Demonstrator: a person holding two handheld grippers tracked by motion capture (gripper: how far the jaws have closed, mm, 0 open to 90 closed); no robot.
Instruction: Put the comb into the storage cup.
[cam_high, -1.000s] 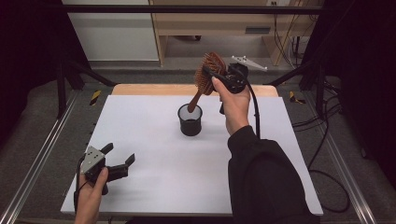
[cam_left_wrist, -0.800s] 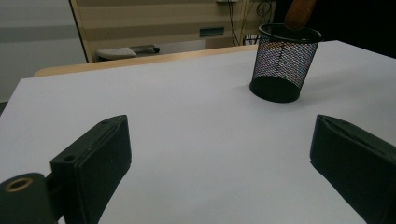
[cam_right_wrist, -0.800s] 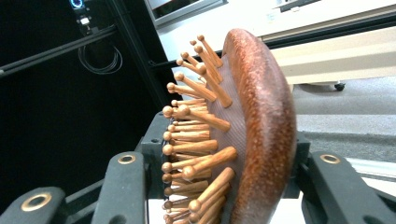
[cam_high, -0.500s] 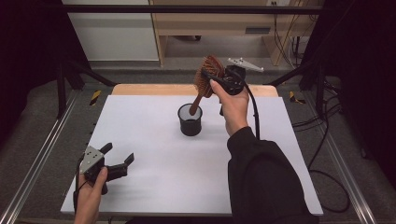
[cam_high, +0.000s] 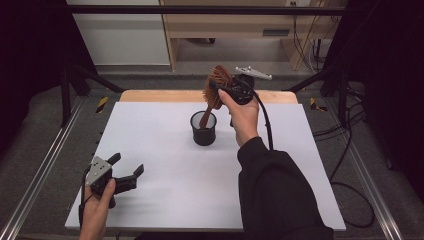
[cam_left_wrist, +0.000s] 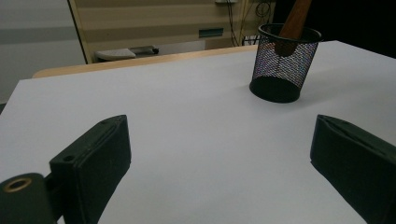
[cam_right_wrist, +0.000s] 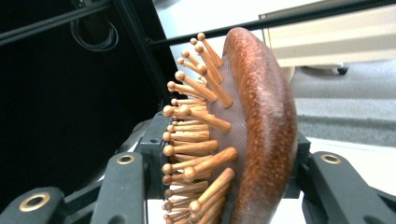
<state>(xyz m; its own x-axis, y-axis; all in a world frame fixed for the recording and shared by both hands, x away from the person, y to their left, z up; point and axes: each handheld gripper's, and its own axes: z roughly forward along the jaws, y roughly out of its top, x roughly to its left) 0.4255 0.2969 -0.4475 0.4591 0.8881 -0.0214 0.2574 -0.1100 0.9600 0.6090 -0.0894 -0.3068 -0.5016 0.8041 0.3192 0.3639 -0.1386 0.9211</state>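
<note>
Two views split it: from above your right gripper (cam_high: 220, 89) clamped the wooden hairbrush (cam_high: 216, 84), handle inside the mesh cup (cam_high: 203, 129) at table centre, while your left gripper (cam_high: 127, 172) lay wide open, holding nothing, at seven o'clock.

Open white table (cam_high: 165, 200) all round — sole obstacle, seemingly, the mesh cup (cam_high: 203, 128).

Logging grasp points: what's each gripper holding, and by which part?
The right gripper holds the wooden hairbrush by its head, handle down in the mesh cup. The left gripper is open, holding nothing.
</note>
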